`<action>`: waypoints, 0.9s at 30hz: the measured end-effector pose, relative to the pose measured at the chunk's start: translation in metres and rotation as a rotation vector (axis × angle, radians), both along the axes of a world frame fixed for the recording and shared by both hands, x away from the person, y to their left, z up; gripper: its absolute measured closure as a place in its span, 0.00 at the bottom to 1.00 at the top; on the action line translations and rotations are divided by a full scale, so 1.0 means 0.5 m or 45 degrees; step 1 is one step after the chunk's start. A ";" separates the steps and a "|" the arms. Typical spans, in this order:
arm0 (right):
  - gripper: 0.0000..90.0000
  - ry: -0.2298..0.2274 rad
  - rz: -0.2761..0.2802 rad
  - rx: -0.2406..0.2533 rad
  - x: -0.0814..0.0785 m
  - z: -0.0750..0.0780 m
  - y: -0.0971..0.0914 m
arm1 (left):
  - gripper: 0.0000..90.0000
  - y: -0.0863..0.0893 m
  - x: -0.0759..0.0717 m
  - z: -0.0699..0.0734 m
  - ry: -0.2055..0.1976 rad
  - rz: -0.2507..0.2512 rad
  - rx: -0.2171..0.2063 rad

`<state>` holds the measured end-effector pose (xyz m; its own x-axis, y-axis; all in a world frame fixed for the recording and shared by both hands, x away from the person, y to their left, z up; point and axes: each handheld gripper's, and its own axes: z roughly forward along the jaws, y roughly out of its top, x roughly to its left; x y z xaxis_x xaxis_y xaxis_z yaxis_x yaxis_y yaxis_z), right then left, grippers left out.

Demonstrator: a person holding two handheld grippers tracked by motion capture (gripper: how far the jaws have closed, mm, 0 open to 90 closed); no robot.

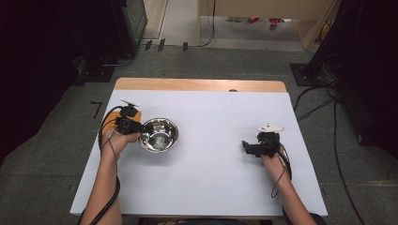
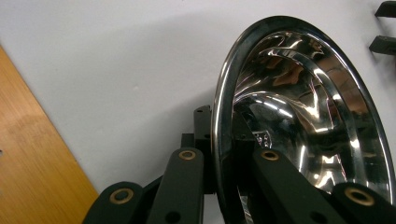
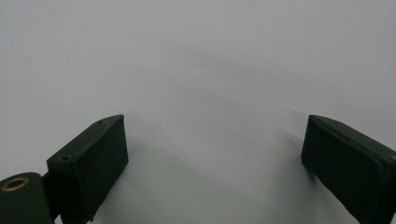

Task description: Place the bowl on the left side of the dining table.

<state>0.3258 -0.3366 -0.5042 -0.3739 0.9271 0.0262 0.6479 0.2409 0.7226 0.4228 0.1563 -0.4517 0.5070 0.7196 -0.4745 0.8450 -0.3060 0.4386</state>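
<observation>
Steel bowl point(image 1: 159, 135) rim is clamped in my left gripper point(image 1: 139, 127); lifting or moving remains; right gripper point(image 1: 245, 146) jaws apart, idle.

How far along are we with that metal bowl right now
Done: the left gripper is shut on the near rim of the steel bowl, one jaw inside and one outside. In hand: the bowl sits on the white table. Left: moving it; the right gripper waits open over bare table.
</observation>
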 end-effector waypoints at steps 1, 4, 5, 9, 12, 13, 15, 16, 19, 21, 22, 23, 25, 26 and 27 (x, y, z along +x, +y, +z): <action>0.07 0.000 -0.001 0.001 0.000 0.000 0.000 | 0.97 0.001 0.000 0.000 -0.002 0.000 -0.001; 0.07 0.000 -0.001 0.001 0.000 0.000 0.000 | 0.97 0.004 0.002 -0.002 0.005 0.017 0.004; 0.07 0.000 -0.001 0.001 0.000 0.000 0.000 | 0.97 0.007 0.003 -0.003 0.004 0.018 0.003; 0.07 0.000 0.000 0.000 0.000 0.000 0.000 | 0.97 0.015 0.003 -0.004 0.008 0.035 0.003; 0.07 -0.001 -0.001 0.002 0.000 0.000 0.000 | 0.97 0.021 0.003 -0.001 0.002 0.049 0.010; 0.07 -0.001 -0.001 0.002 0.000 0.000 0.000 | 0.97 0.023 0.003 0.000 -0.003 0.053 0.013; 0.07 0.000 -0.001 0.002 0.000 0.000 0.000 | 0.97 0.026 0.005 0.001 -0.005 0.060 0.026; 0.07 0.000 -0.001 0.002 0.000 0.000 0.000 | 0.97 0.028 0.006 0.002 -0.005 0.063 0.035; 0.07 0.000 -0.001 0.003 0.000 0.000 0.000 | 0.97 0.034 0.008 0.004 -0.002 0.062 0.060; 0.07 0.000 -0.001 0.002 0.000 0.000 0.000 | 0.97 0.040 0.009 0.006 -0.006 0.065 0.065; 0.07 0.000 -0.001 0.002 0.000 0.000 0.000 | 0.97 0.043 0.009 0.006 -0.006 0.072 0.058; 0.07 0.000 -0.001 0.001 0.000 0.000 0.000 | 0.97 0.047 0.009 0.008 -0.012 0.077 0.050; 0.07 -0.001 -0.001 0.002 0.000 0.000 0.000 | 0.97 0.052 0.009 0.010 -0.015 0.080 0.044; 0.07 0.000 -0.001 0.002 0.000 0.000 0.000 | 0.97 0.055 0.010 0.011 -0.014 0.081 0.048; 0.07 0.000 -0.001 0.001 0.000 0.000 0.000 | 0.97 0.056 0.010 0.011 -0.013 0.086 0.048</action>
<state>0.3258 -0.3365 -0.5042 -0.3734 0.9273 0.0272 0.6480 0.2397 0.7230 0.4281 0.1841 -0.4465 0.4612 0.7696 -0.4417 0.8598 -0.2646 0.4368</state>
